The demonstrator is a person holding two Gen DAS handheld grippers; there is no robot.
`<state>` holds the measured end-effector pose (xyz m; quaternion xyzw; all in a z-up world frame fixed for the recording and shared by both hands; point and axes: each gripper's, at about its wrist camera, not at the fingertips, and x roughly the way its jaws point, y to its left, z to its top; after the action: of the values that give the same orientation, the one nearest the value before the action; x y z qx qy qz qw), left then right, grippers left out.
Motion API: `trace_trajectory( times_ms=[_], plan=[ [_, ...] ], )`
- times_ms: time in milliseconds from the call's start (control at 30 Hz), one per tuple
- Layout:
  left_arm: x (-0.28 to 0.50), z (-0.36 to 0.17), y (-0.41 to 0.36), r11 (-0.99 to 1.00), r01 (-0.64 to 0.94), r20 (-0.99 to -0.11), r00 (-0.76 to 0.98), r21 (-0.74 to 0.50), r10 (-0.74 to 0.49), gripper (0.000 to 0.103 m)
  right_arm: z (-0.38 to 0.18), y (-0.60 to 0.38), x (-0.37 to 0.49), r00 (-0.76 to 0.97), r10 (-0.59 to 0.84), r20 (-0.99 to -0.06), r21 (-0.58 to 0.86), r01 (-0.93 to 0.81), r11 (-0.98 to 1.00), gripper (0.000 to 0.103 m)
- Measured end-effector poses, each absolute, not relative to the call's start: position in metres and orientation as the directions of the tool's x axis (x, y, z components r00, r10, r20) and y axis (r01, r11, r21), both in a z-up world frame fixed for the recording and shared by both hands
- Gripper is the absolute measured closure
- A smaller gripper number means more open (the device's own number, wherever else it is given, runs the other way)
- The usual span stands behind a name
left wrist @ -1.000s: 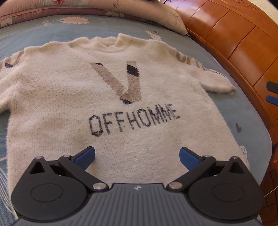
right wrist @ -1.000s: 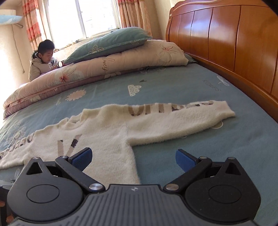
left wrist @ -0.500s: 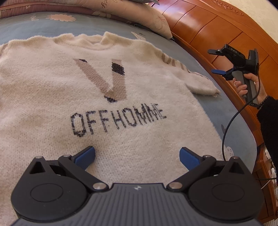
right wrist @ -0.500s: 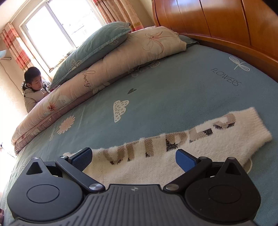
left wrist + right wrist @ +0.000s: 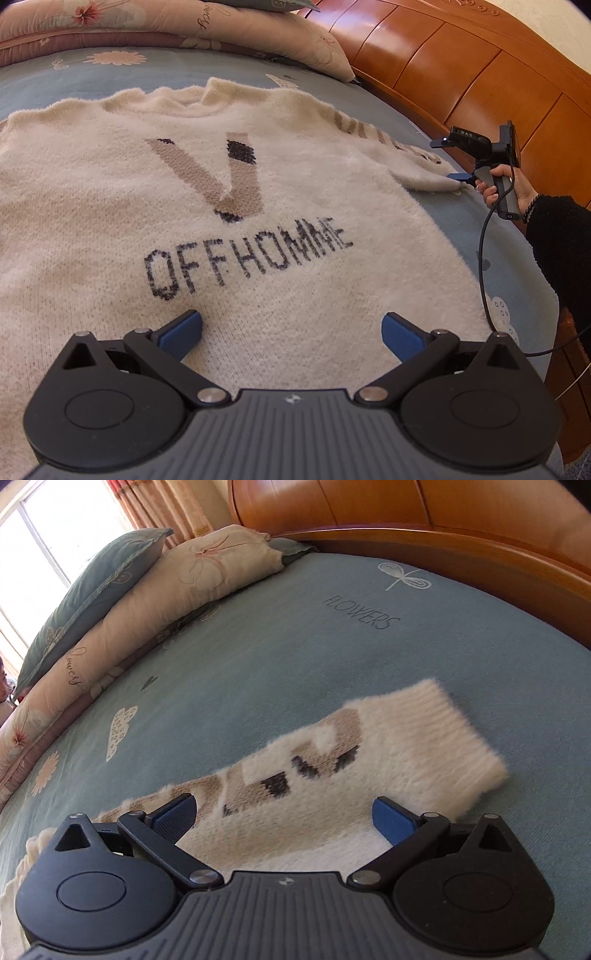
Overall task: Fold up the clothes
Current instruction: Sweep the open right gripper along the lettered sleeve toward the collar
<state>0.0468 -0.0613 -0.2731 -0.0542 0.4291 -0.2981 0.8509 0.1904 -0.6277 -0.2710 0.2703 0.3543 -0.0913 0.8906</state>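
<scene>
A cream knitted sweater (image 5: 258, 221) with a big V and the word OFFHOMME lies flat, front up, on the blue bedsheet (image 5: 110, 74). My left gripper (image 5: 291, 332) hovers open over its lower hem, with nothing between the blue pads. The sweater's right sleeve (image 5: 332, 768), patterned in brown and black, stretches toward the headboard and ends in a ribbed cuff (image 5: 436, 738). My right gripper (image 5: 282, 818) is open and low over the sleeve, its pads straddling it just short of the cuff. In the left wrist view the right gripper (image 5: 458, 177) shows in a hand at the sleeve end.
A curved wooden headboard (image 5: 480, 74) runs along the right side of the bed. Pillows and a rolled quilt (image 5: 147, 602) are stacked at the far edge. A cable (image 5: 484, 258) hangs from the right gripper beside a dark sleeve (image 5: 554, 251). A person (image 5: 3, 679) is barely visible by the window.
My right gripper has moved forward and down along the sleeve to near its cuff. The left wrist view has shifted slightly; the right gripper has dropped from above the bed to the sleeve end.
</scene>
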Motion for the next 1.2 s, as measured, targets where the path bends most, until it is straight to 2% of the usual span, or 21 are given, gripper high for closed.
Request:
trace_trajectory(
  times_ms=[133,400,600,700,733,800,900,1067,1200],
  plan=[
    [0.047,-0.273,-0.06,0.813,0.458,-0.694,0.451,-0.359,-0.561,0.001,-0.263,-0.631,0.19,0.721,-0.049,-0.692,0.372,0.413,0.831,0.0],
    [0.046,-0.273,-0.061,0.813,0.463,-0.694,0.453,-0.352,-0.559,0.001,-0.249,-0.565,0.227,0.723,0.272,-0.635,0.472,0.084,0.877,0.0],
    [0.048,-0.273,-0.06,0.81,0.461,-0.69,0.452,-0.362,-0.566,0.001,-0.274,-0.555,0.246,0.651,0.277,-0.707,0.401,0.046,0.915,0.0],
    [0.048,-0.273,-0.061,0.813,0.464,-0.693,0.455,-0.352,-0.559,0.001,-0.275,-0.584,0.234,0.709,0.176,-0.683,0.433,0.199,0.879,0.001],
    [0.047,-0.273,-0.062,0.815,0.465,-0.696,0.455,-0.346,-0.556,0.001,-0.275,-0.594,0.229,0.724,0.133,-0.677,0.45,0.264,0.854,0.004],
    [0.047,-0.273,-0.064,0.818,0.469,-0.702,0.456,-0.334,-0.548,0.001,-0.268,-0.594,0.223,0.724,0.102,-0.682,0.452,0.308,0.837,0.003],
    [0.047,-0.272,-0.065,0.818,0.479,-0.709,0.453,-0.318,-0.541,0.001,-0.247,-0.56,0.226,0.675,0.093,-0.732,0.365,0.273,0.89,0.003],
    [0.041,-0.271,-0.073,0.799,0.557,-0.727,0.45,-0.226,-0.518,0.001,-0.206,-0.456,0.239,0.619,0.167,-0.768,0.308,0.128,0.943,0.003],
    [0.042,-0.262,-0.067,0.812,0.533,-0.733,0.449,-0.238,-0.511,0.001,-0.2,-0.366,0.251,0.605,0.129,-0.786,0.207,0.061,0.976,0.003]
  ],
)
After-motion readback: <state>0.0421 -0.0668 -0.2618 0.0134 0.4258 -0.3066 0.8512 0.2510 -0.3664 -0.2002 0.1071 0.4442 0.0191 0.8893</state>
